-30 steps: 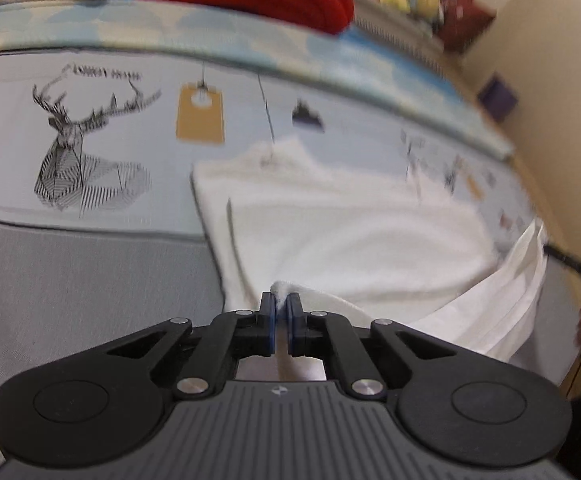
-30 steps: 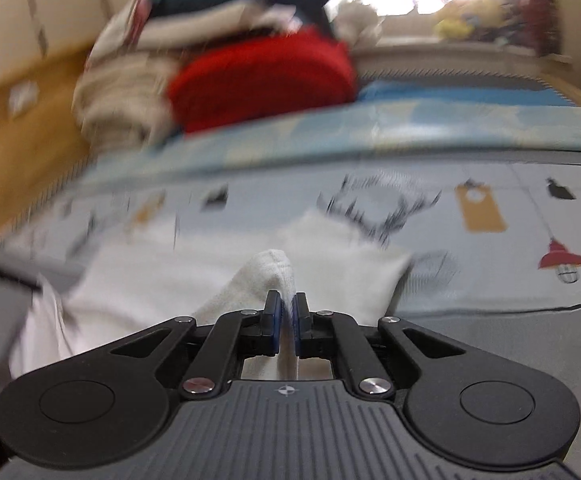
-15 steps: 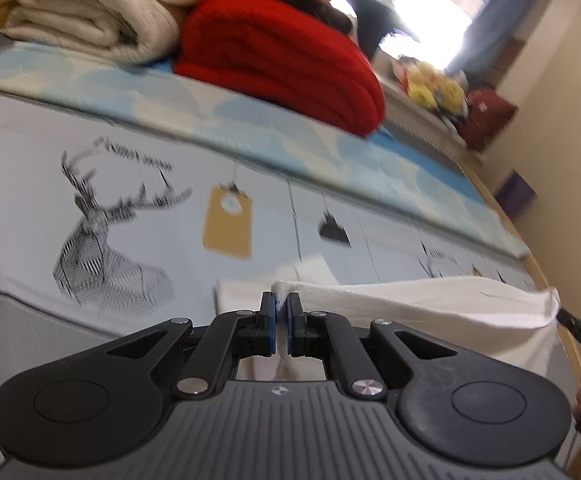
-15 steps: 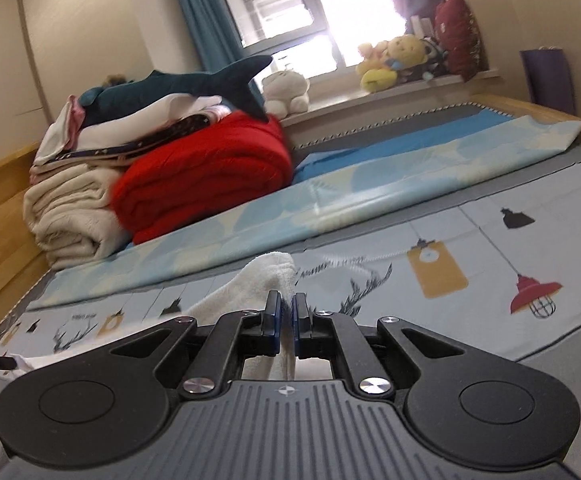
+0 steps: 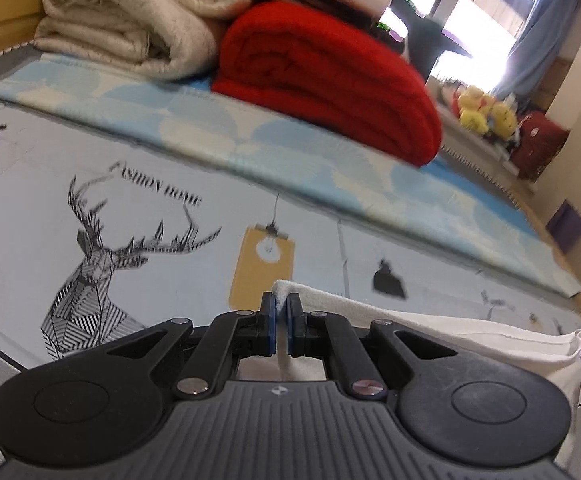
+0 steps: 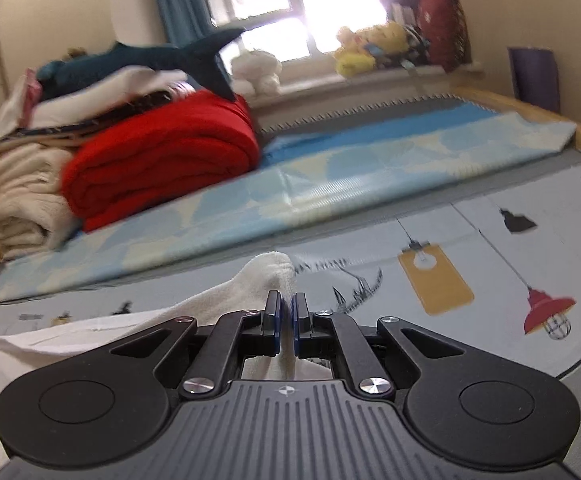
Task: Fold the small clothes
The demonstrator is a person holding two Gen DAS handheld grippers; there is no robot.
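A small white garment [image 5: 430,326] hangs stretched between both grippers above a printed bed sheet [image 5: 130,208]. My left gripper [image 5: 280,322] is shut on one corner of it, and the cloth runs off to the right toward the other gripper's tip at the frame edge. In the right wrist view my right gripper [image 6: 286,324] is shut on the opposite corner of the white garment [image 6: 250,280], whose edge trails left and sags. The part below both grippers is hidden by their bodies.
A red folded blanket [image 5: 330,76] and a cream folded blanket [image 5: 130,16] are stacked at the head of the bed. A toy shark [image 6: 162,56] lies on that pile. Plush toys [image 6: 370,44] sit on the window sill. A wooden bed rail [image 6: 530,108] runs along the right.
Both grippers have carried the garment's held edge forward over the bed toward the blankets. The cloth, earlier spread flat ahead, now shows only as a taut edge between them.
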